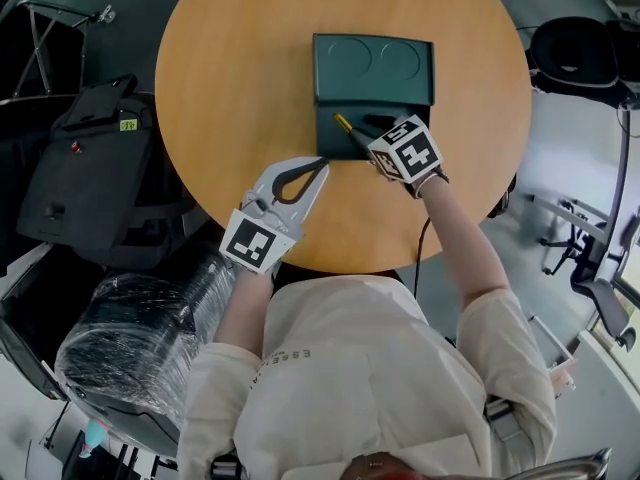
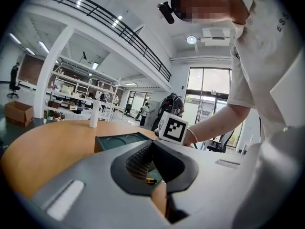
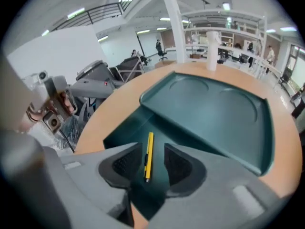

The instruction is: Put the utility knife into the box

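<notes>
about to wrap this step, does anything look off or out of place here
Nothing stands out. The utility knife lies flat inside the open box on the table. The right gripper hangs over it, jaws apart, not touching it.

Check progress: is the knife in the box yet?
Done: the yellow knife lies inside the green box's open lower half. In hand: nothing. The right gripper's jaws stand apart on either side of the knife, not pressing it. The left gripper is shut and empty, near the box's corner. Left: pull the right gripper clear.
</notes>
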A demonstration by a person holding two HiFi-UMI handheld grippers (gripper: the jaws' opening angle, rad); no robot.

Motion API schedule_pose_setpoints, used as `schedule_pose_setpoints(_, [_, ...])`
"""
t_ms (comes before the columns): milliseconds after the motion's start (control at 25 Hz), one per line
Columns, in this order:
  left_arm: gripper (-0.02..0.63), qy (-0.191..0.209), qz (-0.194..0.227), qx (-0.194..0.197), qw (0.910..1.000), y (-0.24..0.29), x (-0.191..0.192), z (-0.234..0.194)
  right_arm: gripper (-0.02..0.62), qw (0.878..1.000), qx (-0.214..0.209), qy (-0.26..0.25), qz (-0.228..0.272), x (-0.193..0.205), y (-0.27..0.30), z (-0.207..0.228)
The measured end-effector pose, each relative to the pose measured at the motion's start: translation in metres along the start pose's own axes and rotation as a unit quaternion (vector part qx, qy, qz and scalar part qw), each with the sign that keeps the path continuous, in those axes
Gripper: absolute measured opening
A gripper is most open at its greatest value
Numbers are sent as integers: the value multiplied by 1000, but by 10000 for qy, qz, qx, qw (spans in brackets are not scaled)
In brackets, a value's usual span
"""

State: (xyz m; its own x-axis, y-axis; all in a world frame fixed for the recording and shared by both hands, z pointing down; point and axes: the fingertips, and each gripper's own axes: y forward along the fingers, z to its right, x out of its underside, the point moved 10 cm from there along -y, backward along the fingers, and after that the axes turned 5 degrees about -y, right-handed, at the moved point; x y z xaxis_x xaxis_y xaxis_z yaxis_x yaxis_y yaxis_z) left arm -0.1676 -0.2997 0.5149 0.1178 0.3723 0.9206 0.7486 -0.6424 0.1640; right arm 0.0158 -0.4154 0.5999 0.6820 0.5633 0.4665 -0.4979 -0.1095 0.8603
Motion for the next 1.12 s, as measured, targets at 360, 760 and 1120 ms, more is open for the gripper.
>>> schedule_pose_setpoints(360, [17,462,374,-434,9973,-12,-48,10,12,9522,619,334,2974,-7,-127,-17])
schedule_pose_setpoints(760, [17,1060,961,-814,9864,-26,-90,80,-6,8809,1196,430,4560,36,-227,-60])
schedule_pose_setpoints(1120, [17,1561,1282,-1057,9737,-40,-90,153,-6,8563,1351,-338,4974,82,-270,-108])
